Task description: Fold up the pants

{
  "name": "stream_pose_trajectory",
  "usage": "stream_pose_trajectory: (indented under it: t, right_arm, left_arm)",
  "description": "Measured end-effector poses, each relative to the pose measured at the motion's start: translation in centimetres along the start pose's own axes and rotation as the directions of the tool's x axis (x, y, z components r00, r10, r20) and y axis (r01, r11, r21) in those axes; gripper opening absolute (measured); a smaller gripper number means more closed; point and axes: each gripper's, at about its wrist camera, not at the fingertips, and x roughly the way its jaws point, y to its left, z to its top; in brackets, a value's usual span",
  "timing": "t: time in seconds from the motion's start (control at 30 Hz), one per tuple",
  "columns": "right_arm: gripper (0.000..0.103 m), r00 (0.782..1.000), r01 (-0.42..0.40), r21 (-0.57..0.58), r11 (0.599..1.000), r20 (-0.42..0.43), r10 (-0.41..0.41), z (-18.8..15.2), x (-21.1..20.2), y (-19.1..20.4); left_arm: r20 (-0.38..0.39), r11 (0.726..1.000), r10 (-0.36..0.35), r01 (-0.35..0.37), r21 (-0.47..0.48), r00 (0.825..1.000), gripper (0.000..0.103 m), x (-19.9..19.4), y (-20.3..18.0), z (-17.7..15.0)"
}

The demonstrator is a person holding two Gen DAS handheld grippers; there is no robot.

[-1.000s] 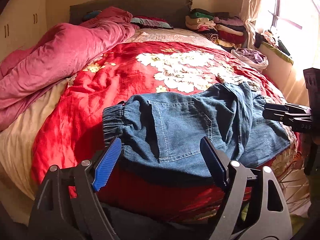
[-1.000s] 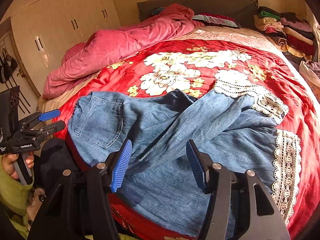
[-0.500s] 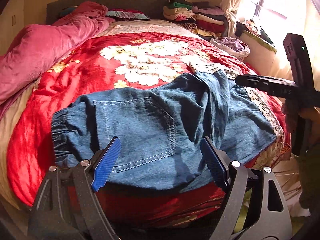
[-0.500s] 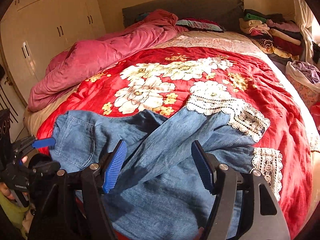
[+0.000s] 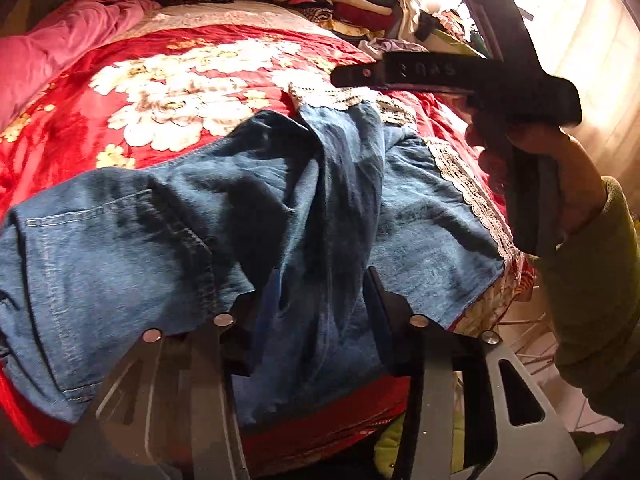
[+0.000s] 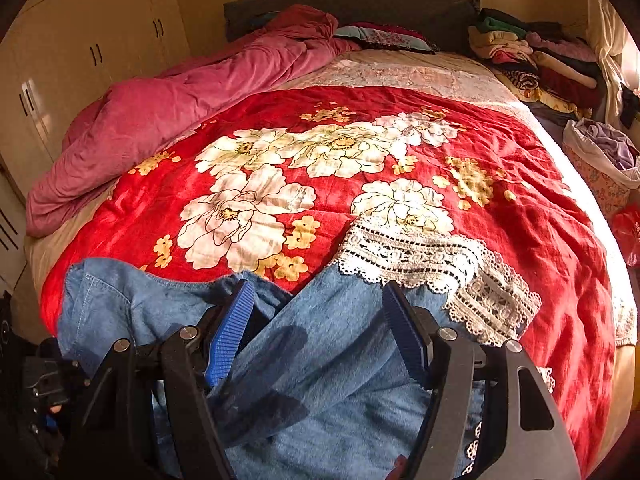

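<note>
Closing on a raised fold of the denim pants (image 5: 224,216) at the near bed edge: left gripper (image 5: 320,308), jaws narrowing with cloth between them, pads not yet seen pressing. Risk noted: pinch likely to catch several layers at once (bunched ridge runs straight between the fingers), causing a crooked fold or dragging the whole garment off the edge. Second risk: lace hem (image 6: 432,256) snagging on a pad rib if pulled across it.

Right gripper (image 6: 316,332) held released, blue fingers (image 6: 232,332) standing wide either side of a crossed pant leg, low over the denim; contact with the cloth cannot be told. Nothing grasped. Seen from the left wrist view, same tool carried by a hand (image 5: 540,184) in a green sleeve (image 5: 600,300), above the pants' far side.

Pants lying rumpled across the near end of the red floral blanket (image 6: 520,184), legs overlapped, pocket side up, unfolded as yet.

Beyond: pink duvet (image 6: 180,120) heaped at left, stacked clothes (image 6: 532,56) by the headboard (image 6: 352,0).
</note>
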Motion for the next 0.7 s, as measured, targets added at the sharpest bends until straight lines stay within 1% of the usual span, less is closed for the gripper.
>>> stream_pose_trajectory:
  t: [0.03, 0.1, 0.17, 0.2, 0.23, 0.33, 0.37, 0.43, 0.47, 0.5, 0.6, 0.67, 0.7]
  right_arm:
    - [0.066, 1.000, 0.006, -0.009, 1.000, -0.005, -0.006, 0.3, 0.4, 0.1]
    - [0.066, 1.000, 0.015, -0.022, 1.000, -0.015, -0.015, 0.8, 1.2, 0.1]
    - [0.066, 0.999, 0.025, -0.027, 0.999, -0.027, -0.026, 1.4, 1.9, 0.0]
    - [0.066, 0.999, 0.037, -0.030, 0.999, -0.030, -0.038, 1.7, 2.3, 0.0]
    - [0.066, 0.998, 0.045, -0.039, 0.998, -0.036, -0.047, 2.0, 2.8, -0.1]
    - [0.066, 0.996, 0.058, -0.028, 0.998, -0.067, -0.059, 2.6, 4.3, -0.4]
    - [0.066, 0.995, 0.065, -0.026, 0.998, -0.078, -0.067, 2.7, 4.8, -0.4]
    - [0.066, 0.992, 0.082, -0.035, 0.996, -0.089, -0.085, 3.1, 6.0, -0.2]
    - [0.066, 0.990, 0.094, -0.043, 0.995, -0.097, -0.098, 3.4, 6.7, -0.1]
    - [0.066, 0.989, 0.104, -0.048, 0.993, -0.104, -0.109, 3.6, 7.3, 0.0]
    - [0.066, 0.980, 0.146, -0.032, 0.989, -0.132, -0.149, 4.3, 9.3, -0.4]
    - [0.066, 0.971, 0.192, -0.026, 0.981, -0.141, -0.193, 4.5, 10.5, -1.0]
    - [0.065, 0.969, 0.198, -0.020, 0.980, -0.147, -0.199, 4.4, 11.1, -1.4]
  left_arm:
    - [-0.014, 1.000, -0.018, 0.018, 0.000, 1.000, 0.024, 0.6, -0.2, 0.2]
    - [-0.029, 0.999, -0.042, 0.042, -0.004, 0.999, 0.023, 1.7, -0.4, 0.5]
    - [-0.042, 0.998, -0.051, 0.050, -0.023, 0.998, 0.023, 2.7, -0.4, 0.8]
    - [-0.036, 0.999, -0.034, 0.033, -0.034, 0.999, 0.029, 3.1, -0.2, 1.0]
    - [-0.032, 0.999, -0.017, 0.016, -0.046, 0.999, 0.039, 3.5, 0.0, 1.1]
    - [-0.037, 0.999, -0.017, 0.015, -0.051, 0.999, 0.039, 4.3, 0.1, 1.3]
    - [-0.033, 0.999, -0.007, 0.006, -0.038, 0.999, 0.037, 4.4, -0.2, 1.2]
    - [-0.026, 1.000, -0.015, 0.014, -0.023, 1.000, 0.006, 4.3, -0.6, 1.2]
    - [-0.025, 0.999, -0.025, 0.024, -0.023, 0.999, 0.003, 4.3, -0.7, 1.2]
    - [-0.026, 0.999, -0.033, 0.033, -0.017, 0.999, 0.003, 4.3, -0.9, 1.1]
    - [-0.022, 1.000, -0.028, 0.028, 0.011, 0.999, 0.002, 4.3, -1.6, 0.6]
    - [-0.021, 0.999, -0.033, 0.034, 0.017, 0.999, 0.002, 4.4, -1.7, 0.4]
    - [-0.020, 0.999, -0.031, 0.032, 0.020, 0.999, 0.002, 4.4, -1.8, 0.3]
